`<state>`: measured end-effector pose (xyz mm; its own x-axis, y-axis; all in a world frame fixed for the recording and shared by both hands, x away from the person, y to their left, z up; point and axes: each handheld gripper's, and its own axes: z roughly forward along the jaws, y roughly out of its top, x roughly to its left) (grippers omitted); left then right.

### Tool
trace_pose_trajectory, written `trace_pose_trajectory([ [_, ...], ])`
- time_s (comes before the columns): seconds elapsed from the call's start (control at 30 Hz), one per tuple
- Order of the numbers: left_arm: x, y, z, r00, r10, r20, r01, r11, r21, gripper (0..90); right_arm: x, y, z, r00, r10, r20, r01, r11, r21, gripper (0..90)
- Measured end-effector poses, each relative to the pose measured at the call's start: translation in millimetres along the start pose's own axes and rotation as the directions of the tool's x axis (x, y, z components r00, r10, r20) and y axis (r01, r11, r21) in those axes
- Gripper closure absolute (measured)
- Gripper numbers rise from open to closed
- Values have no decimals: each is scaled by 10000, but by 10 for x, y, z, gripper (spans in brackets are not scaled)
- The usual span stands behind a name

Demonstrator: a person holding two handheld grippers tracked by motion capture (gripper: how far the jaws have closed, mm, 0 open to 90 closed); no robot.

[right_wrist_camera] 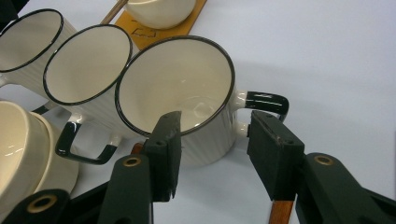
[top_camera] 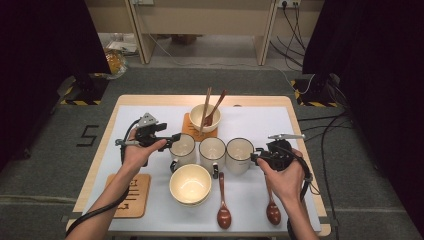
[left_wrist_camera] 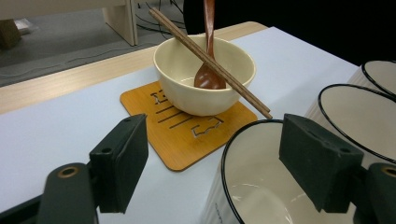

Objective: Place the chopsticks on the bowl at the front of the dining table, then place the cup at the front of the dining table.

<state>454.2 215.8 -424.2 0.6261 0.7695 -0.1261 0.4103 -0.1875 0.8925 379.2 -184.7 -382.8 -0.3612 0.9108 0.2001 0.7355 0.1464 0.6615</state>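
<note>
Left gripper (top_camera: 176,137) hovers at the left mug (top_camera: 183,148), jaws wide apart, one over the mug's mouth, one outside its rim. Right gripper (top_camera: 254,157) sits at the right mug (top_camera: 239,155), jaws parted astride its wall by the handle. Three mugs stand in a row mid-table (top_camera: 300,140), middle mug (top_camera: 212,151) between.

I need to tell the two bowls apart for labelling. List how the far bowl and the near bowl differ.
The far bowl sits on an orange coaster; the near bowl rests straight on the white mat. The far bowl holds chopsticks and a wooden spoon; the near bowl is empty. The near bowl looks wider. Both are cream and upright.
</note>
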Motion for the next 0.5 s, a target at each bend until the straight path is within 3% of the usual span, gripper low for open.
trace_pose_trajectory([
  [0.5,-37,-49,15,10000,-20,93,20,10000,54,237,-26,3,-28,10000,56,55,-55,9999,-112,540],
])
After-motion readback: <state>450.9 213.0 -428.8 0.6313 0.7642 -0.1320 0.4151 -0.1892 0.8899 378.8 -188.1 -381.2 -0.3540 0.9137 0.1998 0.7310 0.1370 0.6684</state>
